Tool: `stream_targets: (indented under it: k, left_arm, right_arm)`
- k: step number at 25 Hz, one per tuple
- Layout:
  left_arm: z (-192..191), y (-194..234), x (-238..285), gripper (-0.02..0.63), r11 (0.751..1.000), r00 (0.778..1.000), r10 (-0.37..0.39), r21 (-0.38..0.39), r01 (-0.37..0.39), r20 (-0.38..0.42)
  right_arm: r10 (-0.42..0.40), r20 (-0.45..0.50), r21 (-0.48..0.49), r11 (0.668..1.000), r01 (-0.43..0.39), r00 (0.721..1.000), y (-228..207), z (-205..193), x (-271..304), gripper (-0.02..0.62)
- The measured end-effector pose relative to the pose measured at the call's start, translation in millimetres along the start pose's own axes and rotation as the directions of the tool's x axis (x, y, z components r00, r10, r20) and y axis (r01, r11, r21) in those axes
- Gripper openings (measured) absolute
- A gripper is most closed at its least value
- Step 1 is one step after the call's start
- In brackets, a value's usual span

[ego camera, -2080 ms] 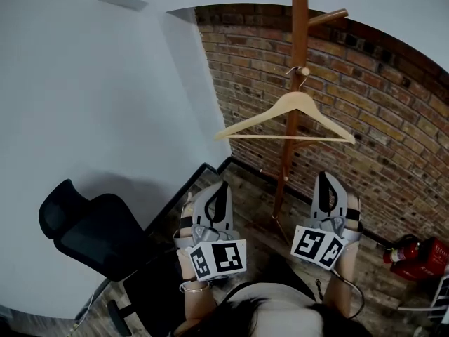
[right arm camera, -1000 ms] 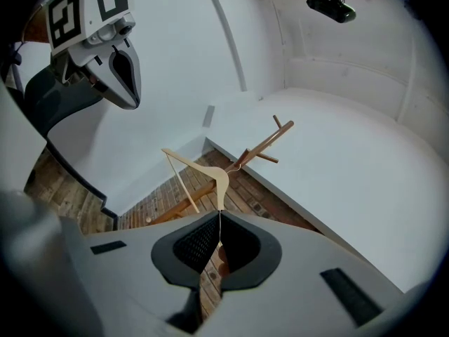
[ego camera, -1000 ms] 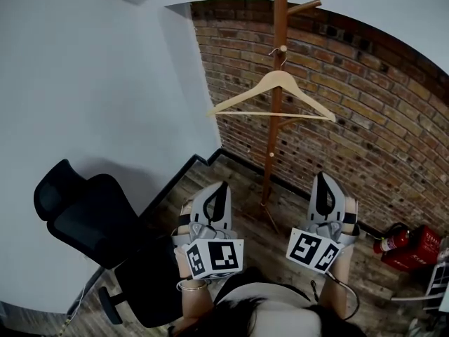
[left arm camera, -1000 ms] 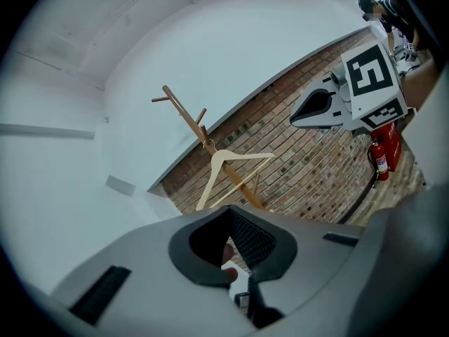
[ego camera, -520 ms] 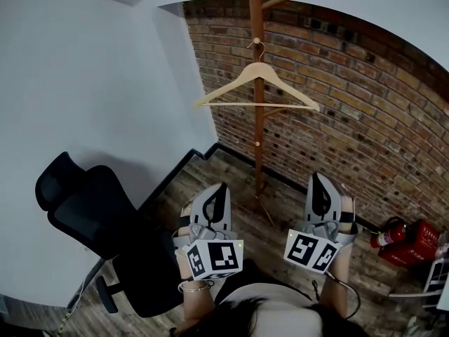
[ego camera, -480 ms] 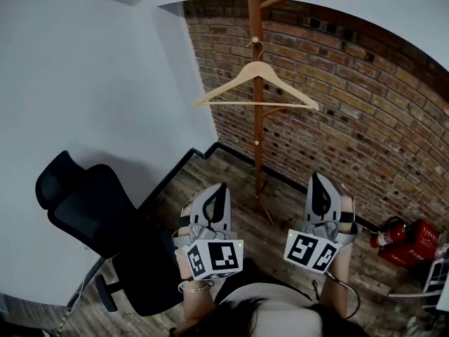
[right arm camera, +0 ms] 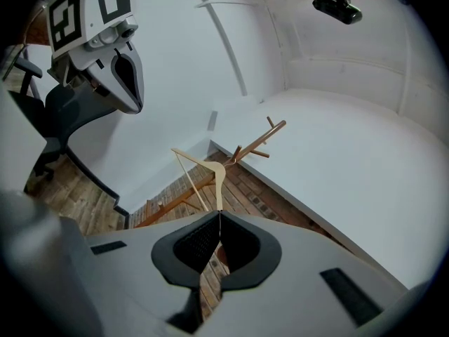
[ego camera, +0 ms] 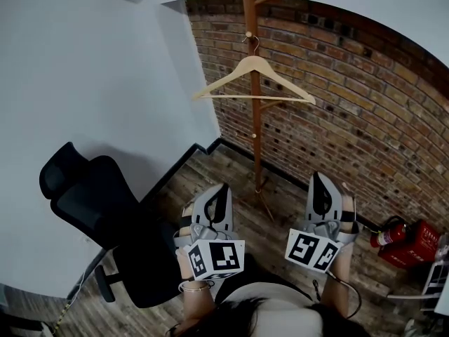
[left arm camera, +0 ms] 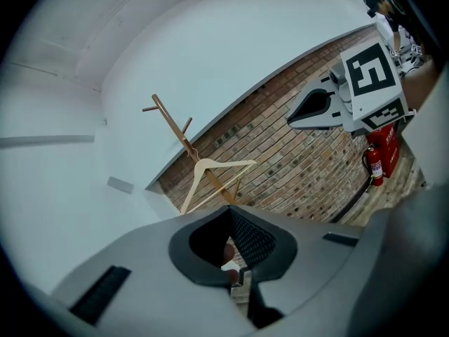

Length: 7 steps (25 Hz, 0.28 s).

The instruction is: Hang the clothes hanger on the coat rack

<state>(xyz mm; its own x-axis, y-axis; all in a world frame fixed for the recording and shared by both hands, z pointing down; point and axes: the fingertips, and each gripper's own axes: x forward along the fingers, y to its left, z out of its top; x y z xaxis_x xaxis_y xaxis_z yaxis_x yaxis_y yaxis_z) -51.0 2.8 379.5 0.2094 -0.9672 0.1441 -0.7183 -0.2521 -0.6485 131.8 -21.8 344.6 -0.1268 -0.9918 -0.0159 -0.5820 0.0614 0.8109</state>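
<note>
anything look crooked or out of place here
Nothing stands out. The wooden hanger hangs by its hook from a peg on the coat rack and sits about level. The left tool and the right tool are both shut, empty and apart from it.

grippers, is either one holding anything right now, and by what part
Nothing is held. The left gripper and the right gripper are both shut on nothing; the clothes hanger hangs on the coat rack, clear of both.

blk office chair [ego camera: 91, 213], red extinguisher [ego camera: 384, 234], brick wall [ego camera: 365, 118]
</note>
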Motion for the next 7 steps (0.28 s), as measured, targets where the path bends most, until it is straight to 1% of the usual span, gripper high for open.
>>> stream_targets:
  k: [7]
  left_arm:
    - [0.1, -2.5, 0.8, 0.011, 1.0, 1.0, -0.004, 0.014, 0.004, 0.008]
  right_arm:
    - [0.003, 0.004, 0.005, 1.0, -0.003, 1.0, 0.6, 0.5, 2.0, 0.037]
